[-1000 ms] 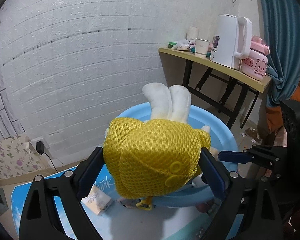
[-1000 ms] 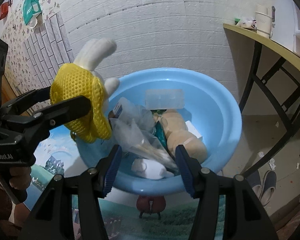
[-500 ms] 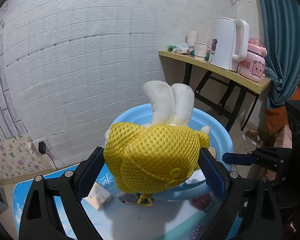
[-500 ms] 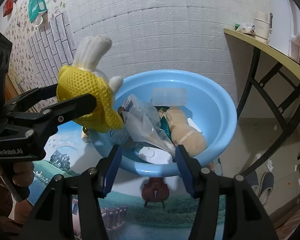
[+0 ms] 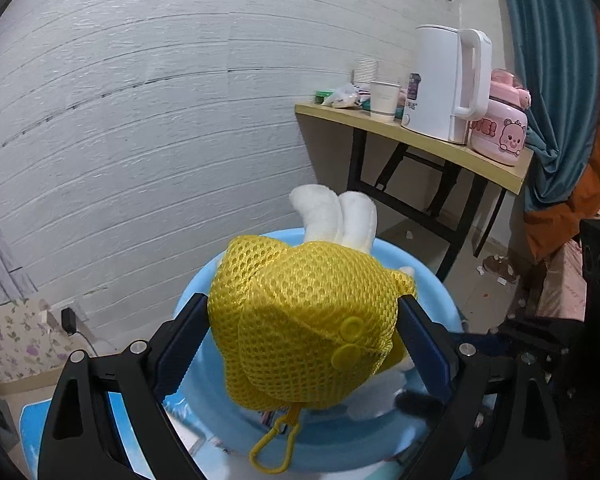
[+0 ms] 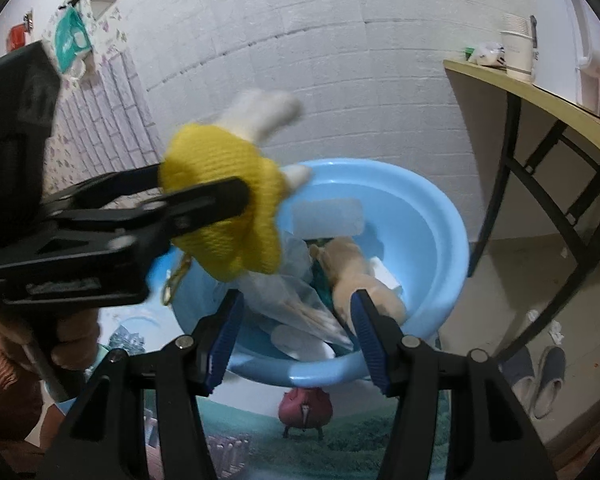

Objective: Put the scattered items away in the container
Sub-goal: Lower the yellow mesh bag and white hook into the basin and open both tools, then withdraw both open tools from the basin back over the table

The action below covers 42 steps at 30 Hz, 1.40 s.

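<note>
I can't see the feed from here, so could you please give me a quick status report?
Left gripper clamped on yellow mesh toy, over blue basin rim. Right gripper open, empty. Nothing blocking the drop.

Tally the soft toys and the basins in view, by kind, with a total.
Soft toys: 2, the white plush in yellow mesh held in the left gripper, and the tan plush lying in the basin.
Basins: 1, the blue basin.
Total: 3

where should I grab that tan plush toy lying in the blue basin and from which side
Take the tan plush across its narrow middle, coming from above. It lies lengthwise along the basin wall on the right, so set the claw fingers across its length. A clear bag crowds its left side, so avoid approaching from there.
</note>
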{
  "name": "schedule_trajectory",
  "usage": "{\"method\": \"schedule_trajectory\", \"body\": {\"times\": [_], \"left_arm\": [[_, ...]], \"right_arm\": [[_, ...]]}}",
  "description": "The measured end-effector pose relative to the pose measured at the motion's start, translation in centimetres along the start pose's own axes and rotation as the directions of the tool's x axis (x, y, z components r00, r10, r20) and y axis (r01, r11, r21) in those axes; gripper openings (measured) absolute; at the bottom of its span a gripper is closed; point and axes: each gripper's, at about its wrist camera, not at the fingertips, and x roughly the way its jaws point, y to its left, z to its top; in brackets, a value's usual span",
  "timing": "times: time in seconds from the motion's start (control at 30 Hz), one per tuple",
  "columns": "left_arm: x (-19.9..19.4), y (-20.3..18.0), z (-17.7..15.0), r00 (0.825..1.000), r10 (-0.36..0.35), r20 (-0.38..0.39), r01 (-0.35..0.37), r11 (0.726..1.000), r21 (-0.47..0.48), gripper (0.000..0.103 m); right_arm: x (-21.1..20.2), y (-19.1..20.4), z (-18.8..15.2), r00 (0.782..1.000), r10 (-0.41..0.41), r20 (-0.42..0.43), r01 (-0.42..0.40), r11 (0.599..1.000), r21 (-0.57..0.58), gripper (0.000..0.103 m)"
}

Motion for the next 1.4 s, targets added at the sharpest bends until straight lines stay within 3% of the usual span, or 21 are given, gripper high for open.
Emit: {"method": "schedule_trajectory", "body": {"times": [0.3,0.7,1.13,1.4], "left_arm": [[0.6,-0.8,0.1,0.999,-0.039,-0.019,0.039,0.999,0.007,0.093],[-0.3,0.0,-0.2,1.0,-0.02,-0.01,0.02,1.0,-0.014,0.093],[-3.6,2.7,-2.7,0.999,0.048,-0.001,-0.048,0.997,-0.056,0.093],[-6.3,4.9,-5.6,0.994,0.105,-0.007,-0.105,0.988,-0.111,0.093]], "right_arm": [[-0.1,0.3,0.6,0.994,0.067,0.09,-0.069,0.997,0.022,0.055],[0.7,-0.9,1.1,0.996,-0.005,0.093,-0.003,0.997,0.081,0.055],[-0.2,-2.8,0.5,0.987,-0.147,0.063,0.136,0.979,0.152,0.055],[-1.4,-1.5,-0.1,0.988,-0.141,0.064,0.132,0.983,0.13,0.055]]}}
